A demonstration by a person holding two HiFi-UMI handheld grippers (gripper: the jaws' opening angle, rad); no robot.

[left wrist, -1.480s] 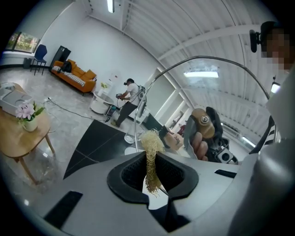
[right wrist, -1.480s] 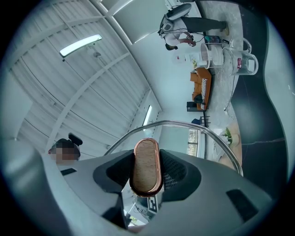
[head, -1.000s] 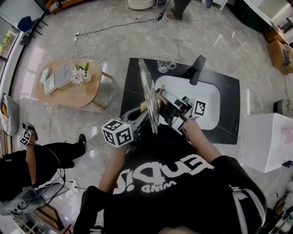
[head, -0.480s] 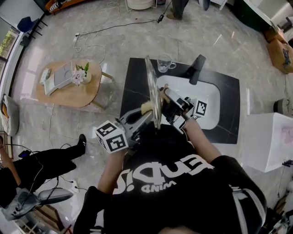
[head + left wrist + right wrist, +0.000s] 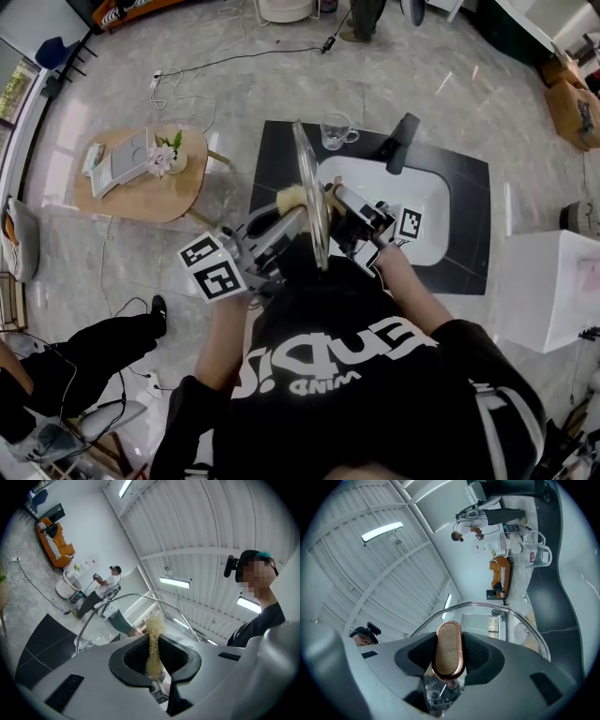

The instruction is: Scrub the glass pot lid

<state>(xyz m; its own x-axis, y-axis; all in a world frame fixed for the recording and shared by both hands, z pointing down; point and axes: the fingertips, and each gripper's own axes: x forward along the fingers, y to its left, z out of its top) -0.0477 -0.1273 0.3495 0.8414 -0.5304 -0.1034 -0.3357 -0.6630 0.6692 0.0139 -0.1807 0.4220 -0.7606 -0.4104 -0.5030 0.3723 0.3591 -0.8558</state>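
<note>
The glass pot lid (image 5: pixel 307 187) is up in the air, standing on its edge. It is over the left side of the white sink (image 5: pixel 417 202). From the head view we see only its thin edge, like a line.

The right hand-held gripper (image 5: pixel 448 641) is on the sink side of the lid. Its two jaws are pinching the lid's knob (image 5: pixel 447 660). The knob is brown wood with a shiny copper ring around it. The lid's metal rim curves past behind the knob.

The left hand-held gripper (image 5: pixel 153 660) is on the other side of the lid, away from the sink. Its jaws are squeezed on a yellow scrubber (image 5: pixel 154 625). The fluffy end of the scrubber sticks out past the jaws and sits right at the glass, near the upper part of the lid.

The sink is set in a black surface (image 5: pixel 277 173). A clear glass mug (image 5: pixel 336 131) stands on that surface, just behind the sink's left corner. A black tap (image 5: pixel 405 142) stands at the back of the sink.

Far to the left of the sink is a small round wooden table (image 5: pixel 141 187) with a little flower (image 5: pixel 167 150) on it.
</note>
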